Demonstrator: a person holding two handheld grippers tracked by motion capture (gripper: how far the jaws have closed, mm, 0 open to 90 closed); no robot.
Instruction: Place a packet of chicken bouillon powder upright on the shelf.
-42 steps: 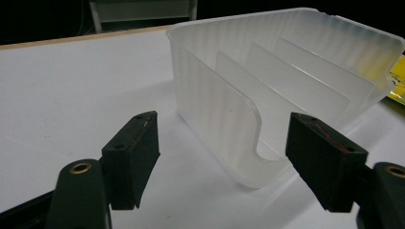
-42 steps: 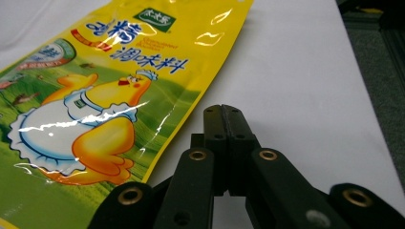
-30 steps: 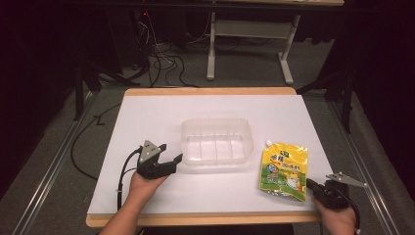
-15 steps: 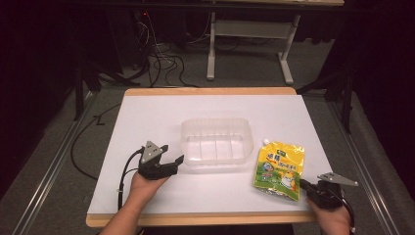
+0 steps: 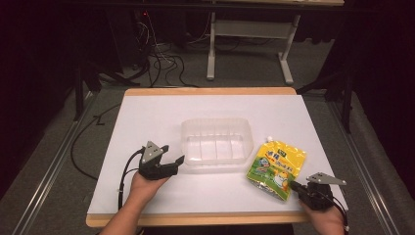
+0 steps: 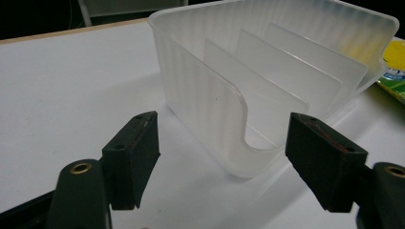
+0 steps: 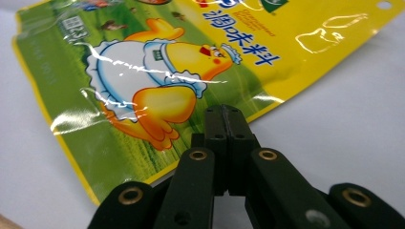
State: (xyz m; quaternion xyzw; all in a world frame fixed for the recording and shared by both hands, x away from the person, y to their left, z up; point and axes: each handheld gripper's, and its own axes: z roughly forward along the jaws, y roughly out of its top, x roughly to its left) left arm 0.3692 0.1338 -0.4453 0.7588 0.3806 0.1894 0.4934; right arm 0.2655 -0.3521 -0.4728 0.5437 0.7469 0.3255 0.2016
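Nothing's in the bin [image 5: 216,145] yet; the pouch [image 5: 275,169] lies just right of it. Right gripper [image 5: 295,185] is pinched together at the pouch's edge, and I can't tell if it has the edge. Left gripper [image 5: 177,161], jaws apart, sits at the bin's left corner.

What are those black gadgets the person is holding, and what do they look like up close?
Each hand holds a black handheld gripper: the left gripper and right gripper. Both carry a grey three-cornered plate on top and trail a black cable. Their two fingers are blocky black pads on arms fixed with brass-coloured rivets. The forearms are bare, with no sleeves in sight.
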